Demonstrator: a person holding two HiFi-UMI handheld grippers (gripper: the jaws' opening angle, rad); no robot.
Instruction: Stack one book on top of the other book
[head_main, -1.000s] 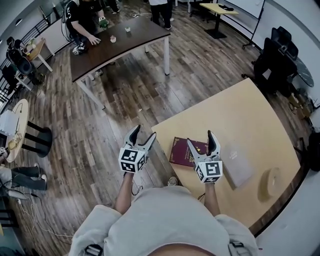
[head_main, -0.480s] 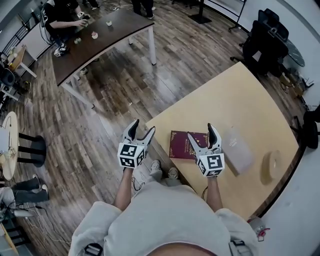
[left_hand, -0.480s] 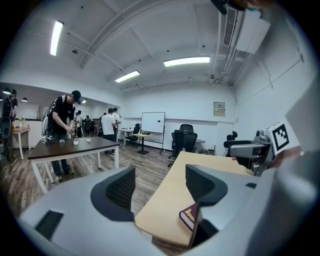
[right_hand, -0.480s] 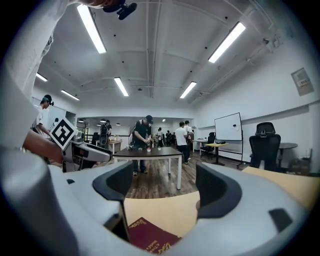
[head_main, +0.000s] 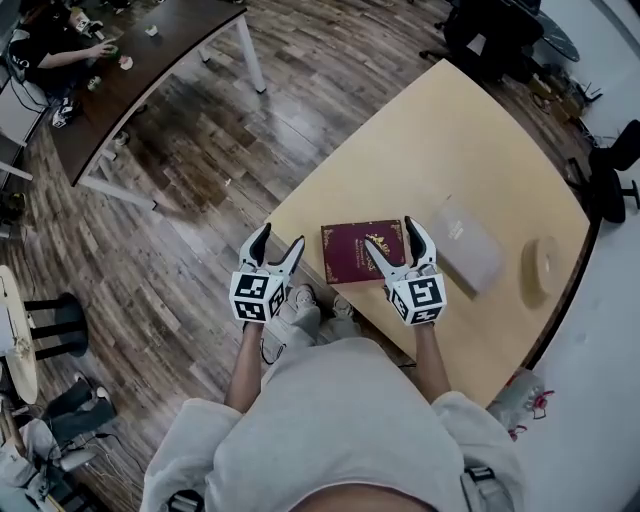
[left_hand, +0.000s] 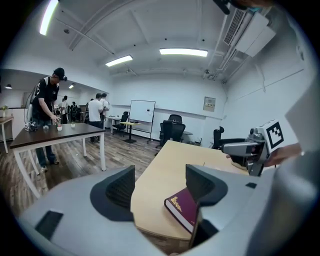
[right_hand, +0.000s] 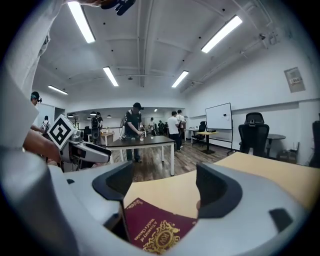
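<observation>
While the red book (head_main: 362, 251) and the grey book (head_main: 465, 243) near it lie unstacked on the table (head_main: 430, 130), the right gripper (head_main: 393, 235) hovers over the red book and the left gripper (head_main: 280, 240) on its other side, both wide open, empty.

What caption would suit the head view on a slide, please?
Open left gripper and open right gripper flank maroon book; grey book alongside.

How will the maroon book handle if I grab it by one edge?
The maroon book looks hardbound, so probably stiff rather than floppy. It lies flat on the table, so it likely won't roll or tip. Its cover looks smooth, so it may slip.
</observation>
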